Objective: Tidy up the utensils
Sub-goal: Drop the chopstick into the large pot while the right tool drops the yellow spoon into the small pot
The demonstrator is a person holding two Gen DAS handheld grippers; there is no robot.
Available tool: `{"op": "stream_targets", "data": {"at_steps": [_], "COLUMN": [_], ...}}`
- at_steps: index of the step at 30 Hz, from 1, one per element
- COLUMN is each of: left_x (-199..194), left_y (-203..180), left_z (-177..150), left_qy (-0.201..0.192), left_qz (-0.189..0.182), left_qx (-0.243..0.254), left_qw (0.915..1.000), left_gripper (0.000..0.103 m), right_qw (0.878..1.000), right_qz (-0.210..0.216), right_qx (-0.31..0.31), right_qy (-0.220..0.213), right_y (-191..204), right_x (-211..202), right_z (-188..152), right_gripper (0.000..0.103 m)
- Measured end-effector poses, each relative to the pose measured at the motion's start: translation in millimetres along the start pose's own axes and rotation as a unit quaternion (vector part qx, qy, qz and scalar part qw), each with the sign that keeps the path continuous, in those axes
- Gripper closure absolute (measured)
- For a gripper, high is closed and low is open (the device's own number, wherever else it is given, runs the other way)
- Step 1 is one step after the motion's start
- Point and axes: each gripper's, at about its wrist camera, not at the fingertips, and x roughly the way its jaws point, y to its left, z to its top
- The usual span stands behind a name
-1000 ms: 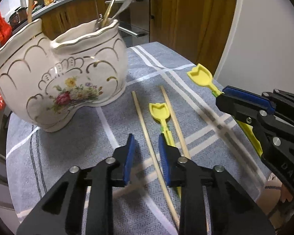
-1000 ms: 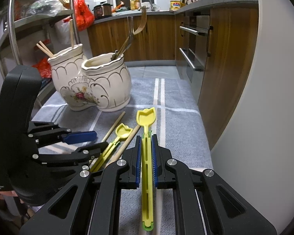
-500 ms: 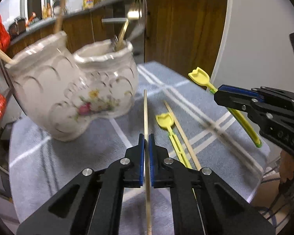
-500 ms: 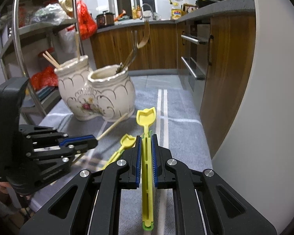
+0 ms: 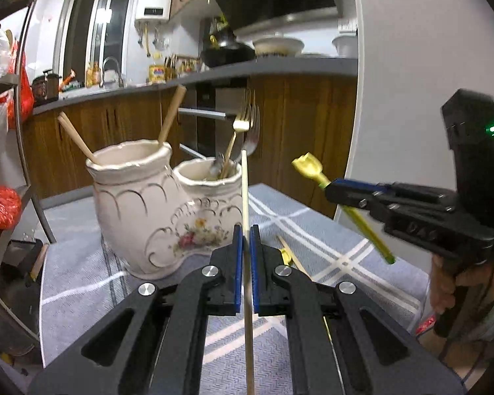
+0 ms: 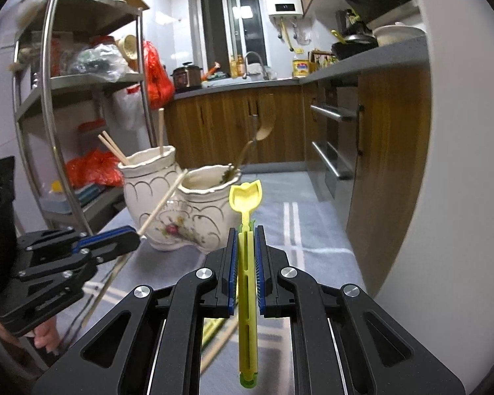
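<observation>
My left gripper (image 5: 244,235) is shut on a wooden chopstick (image 5: 245,194), lifted off the cloth and pointing at the cream two-pot ceramic holder (image 5: 154,210). The holder's left pot has chopsticks (image 5: 75,138) in it, its right pot a gold fork (image 5: 238,131) and a spoon. My right gripper (image 6: 246,240) is shut on a yellow tulip-tipped utensil (image 6: 246,197), raised above the table to the right of the holder (image 6: 194,214). In the right wrist view the left gripper (image 6: 131,235) shows with its chopstick (image 6: 163,202) across the holder. Another chopstick (image 5: 291,253) lies on the cloth.
A grey striped cloth (image 5: 313,227) covers the small table. A metal shelf rack (image 6: 49,105) with red bags stands to the left. Wooden kitchen cabinets (image 6: 233,125) and an oven run behind. A white wall (image 5: 411,98) is close on the right.
My left gripper closed on a chopstick and lifted it from the cloth, tilting up toward the holder. The right gripper rose a little with the yellow utensil still held.
</observation>
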Motion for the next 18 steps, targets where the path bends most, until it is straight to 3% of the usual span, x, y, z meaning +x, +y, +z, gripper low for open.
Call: {"op": "stream_targets", "data": {"at_steps": [8, 18], "left_x": [-8.6, -12.3], "left_y": [13.2, 47.6], "left_z": [2.9, 47.4], "left_qy": [-0.033, -0.097], "left_qz": [-0.003, 0.012], "left_qx": [0.002, -0.036], "left_qw": [0.9995, 0.9946], "left_gripper": [0.099, 0.099], "right_qw": [0.999, 0.997], "right_qz": [0.029, 0.054], "right_qx": [0.007, 0.024], "right_qy": [-0.015, -0.056], "right_y": [10.3, 14.0], "right_x": [17.2, 23.8], "right_z": [8.2, 44.6], "right_gripper": [0.092, 0.092]}}
